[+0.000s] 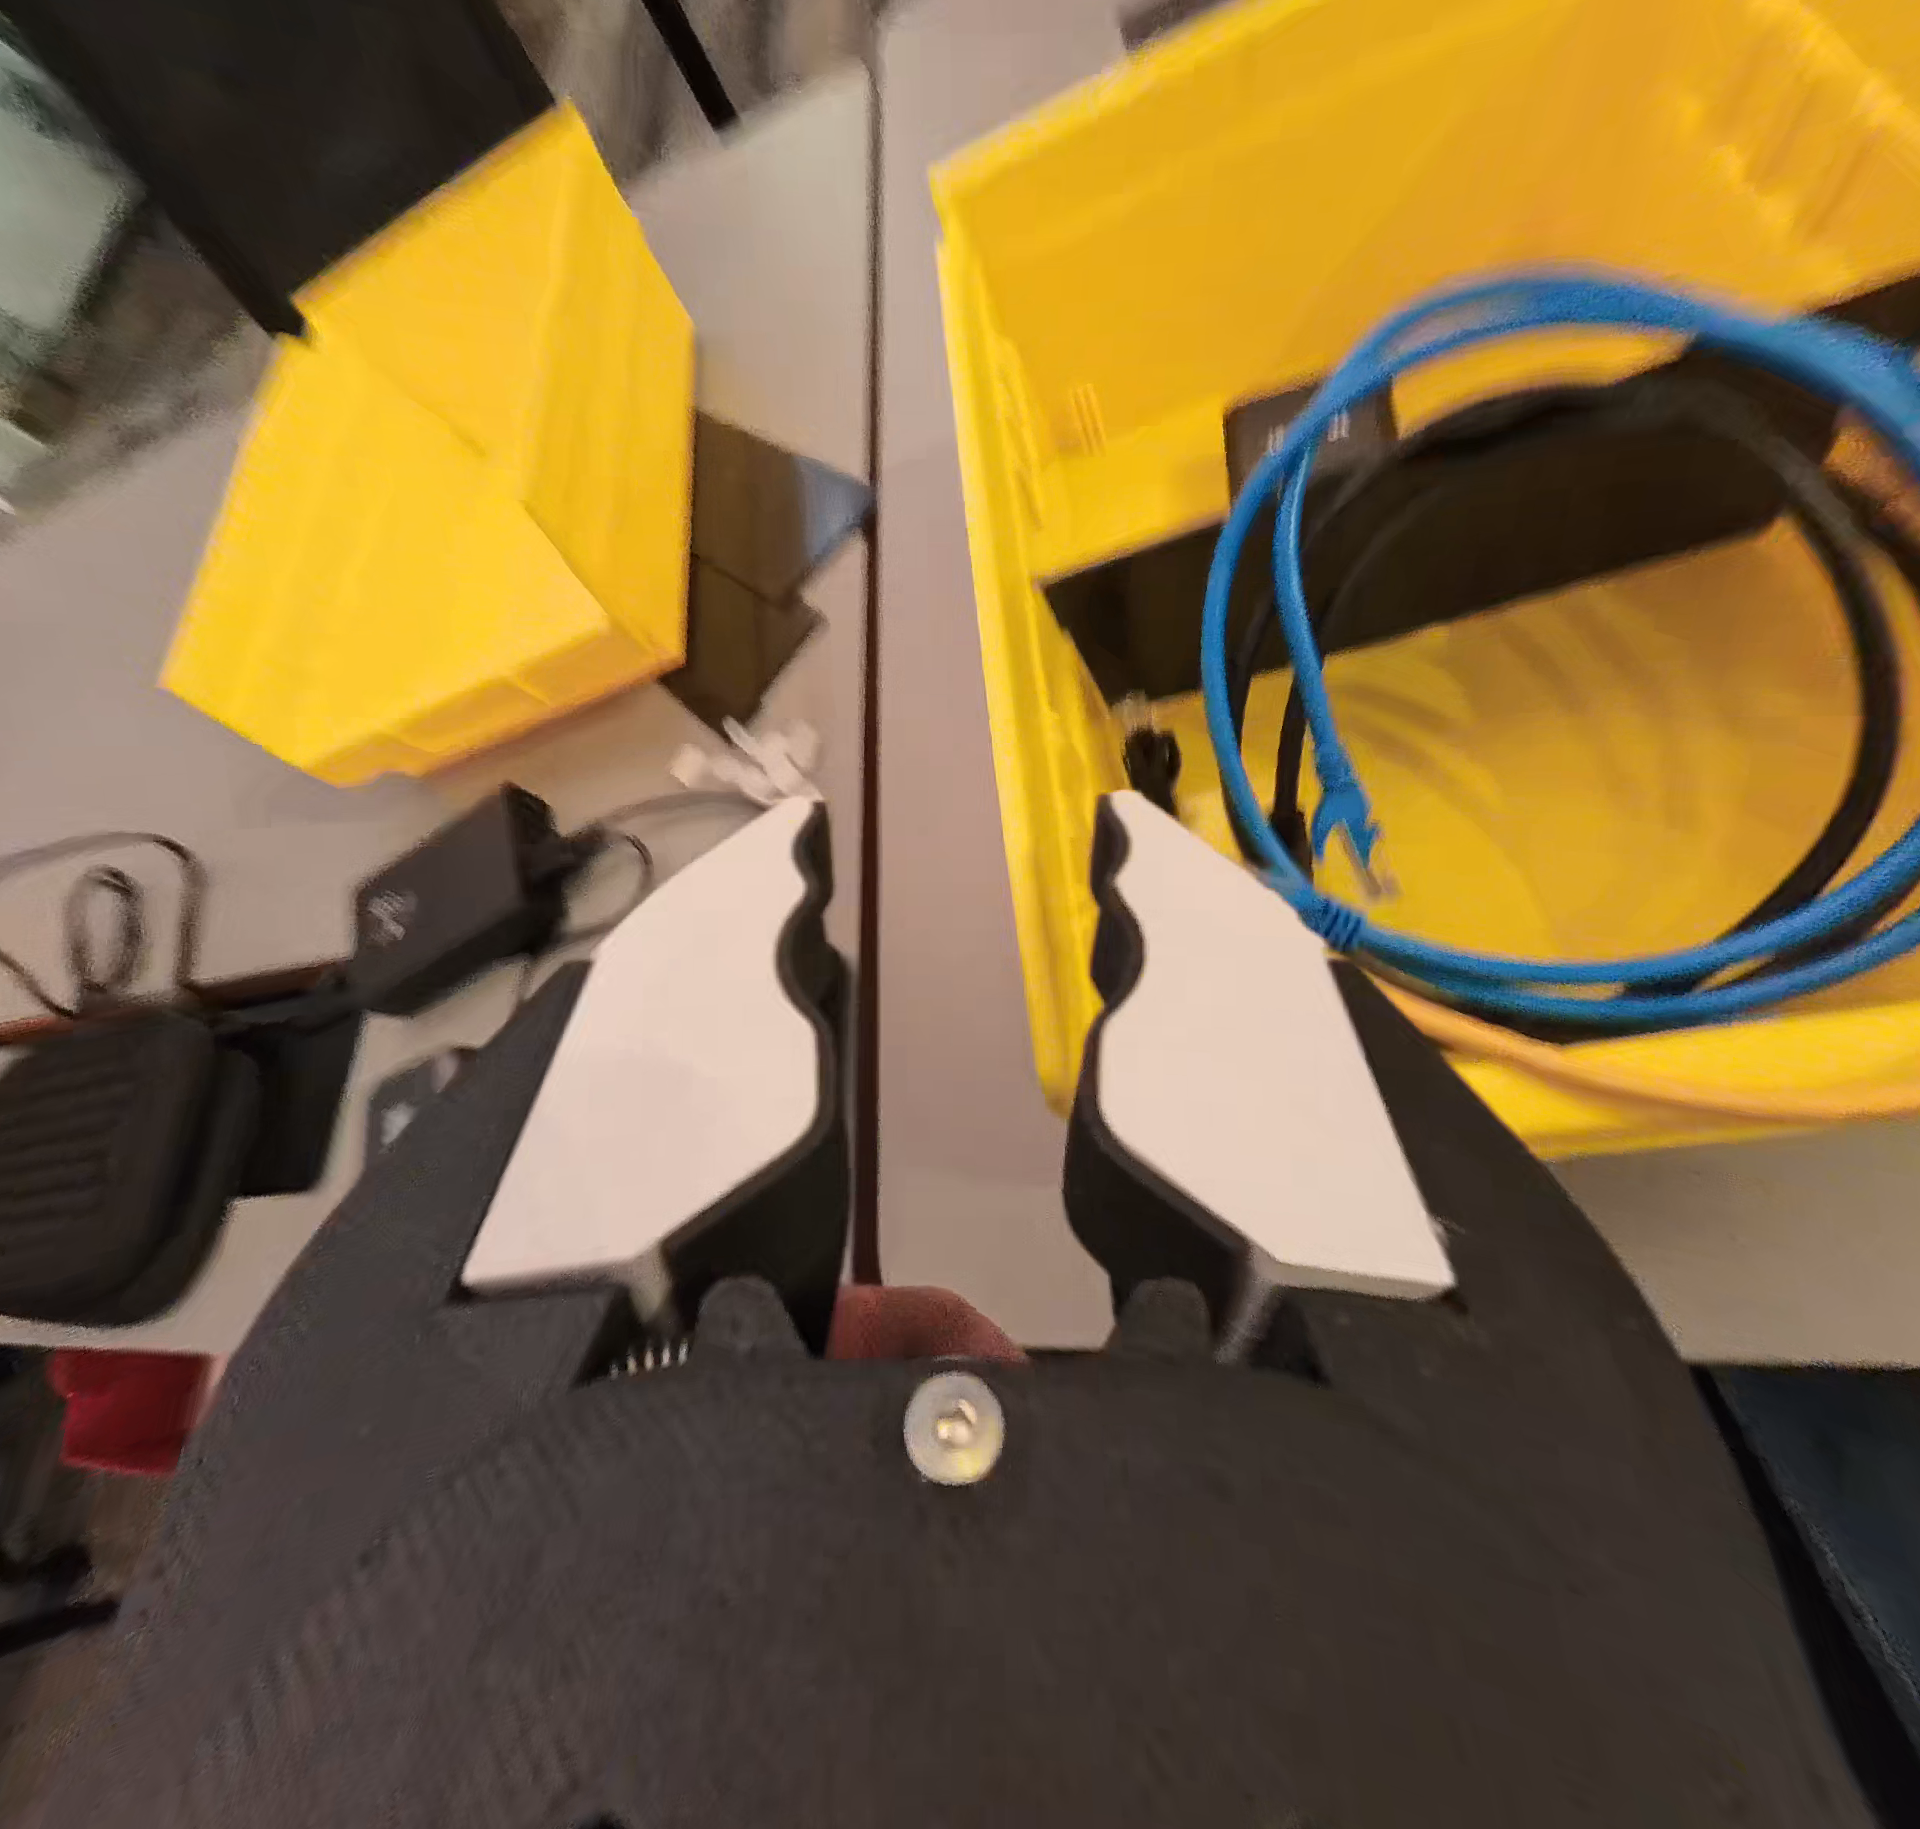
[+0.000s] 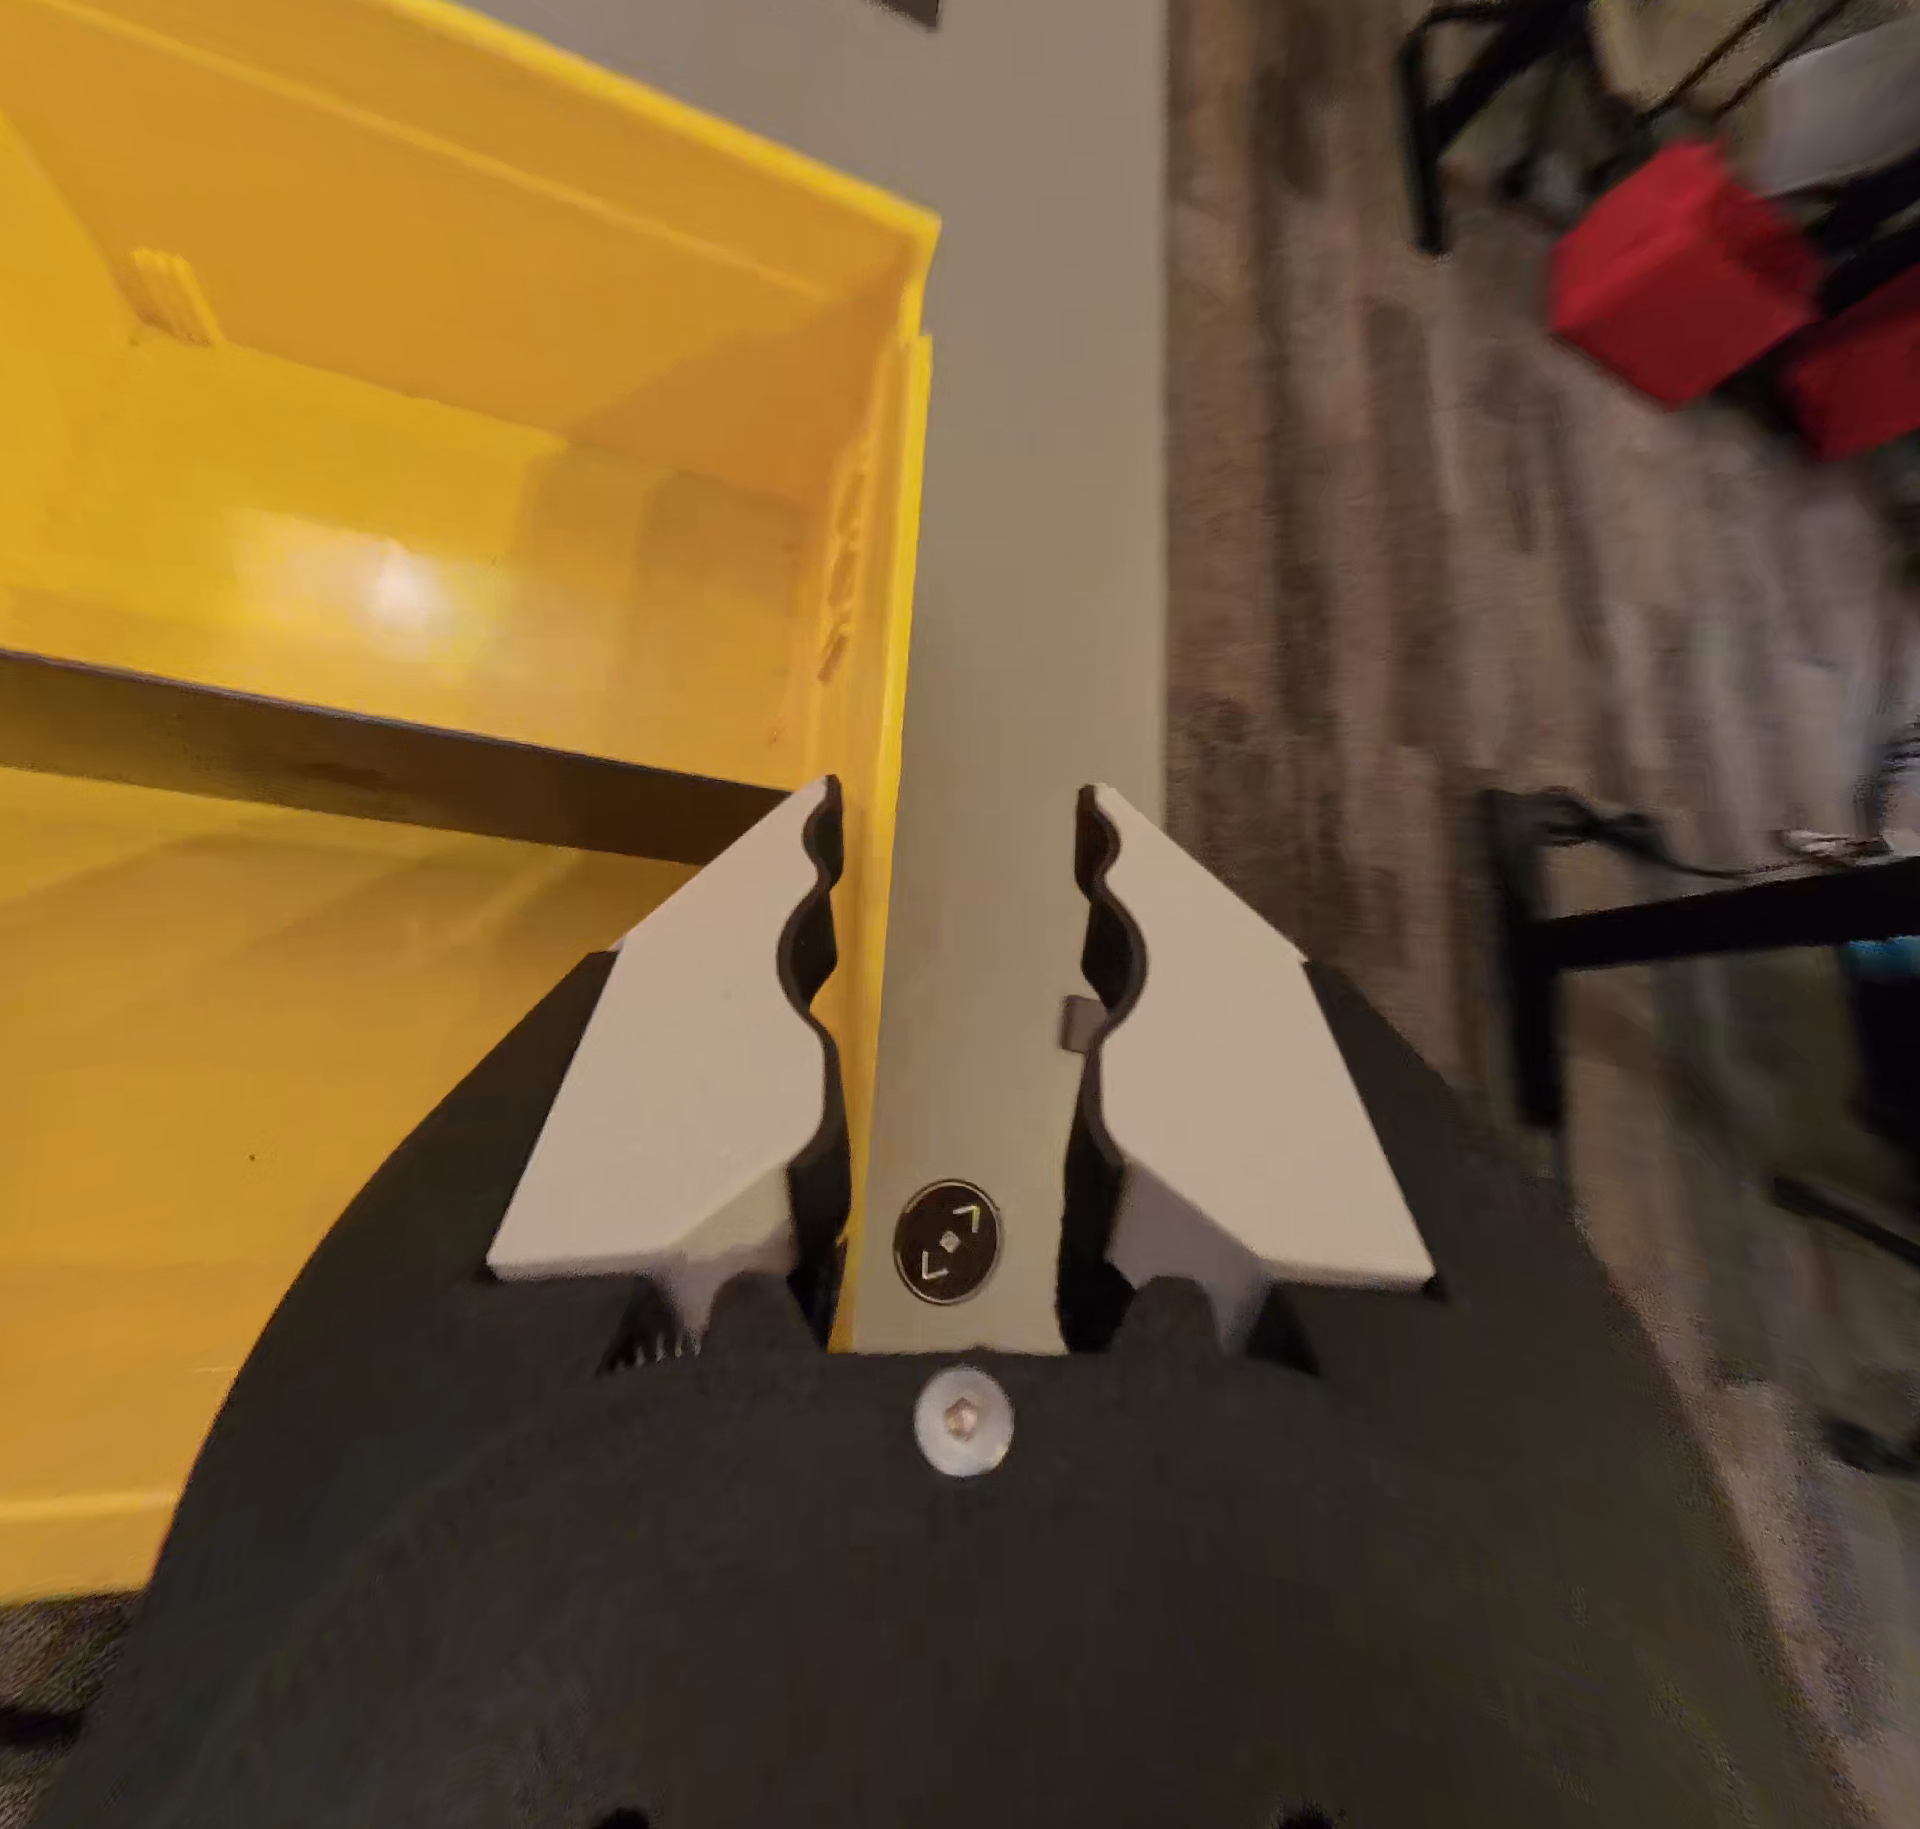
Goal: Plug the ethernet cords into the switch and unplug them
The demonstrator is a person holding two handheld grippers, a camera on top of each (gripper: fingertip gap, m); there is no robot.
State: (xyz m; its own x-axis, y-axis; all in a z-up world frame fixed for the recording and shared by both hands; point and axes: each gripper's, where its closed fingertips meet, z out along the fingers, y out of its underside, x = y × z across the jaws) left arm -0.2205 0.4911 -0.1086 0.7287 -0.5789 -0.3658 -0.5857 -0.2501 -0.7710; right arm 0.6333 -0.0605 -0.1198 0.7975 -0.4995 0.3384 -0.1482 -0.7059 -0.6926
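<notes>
Nothing is plugged yet: your left claw (image 1: 961, 823) and right claw (image 2: 958, 792) gape empty, while the blue cord (image 1: 1288, 553) lies coiled in the yellow bin (image 1: 1039, 636), probably over the dark switch (image 1: 1455, 512).

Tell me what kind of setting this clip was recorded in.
Probably an office or lab workspace: grey desks with yellow storage bins, a coiled blue ethernet cord, a black power adapter, wood-look flooring.
</notes>
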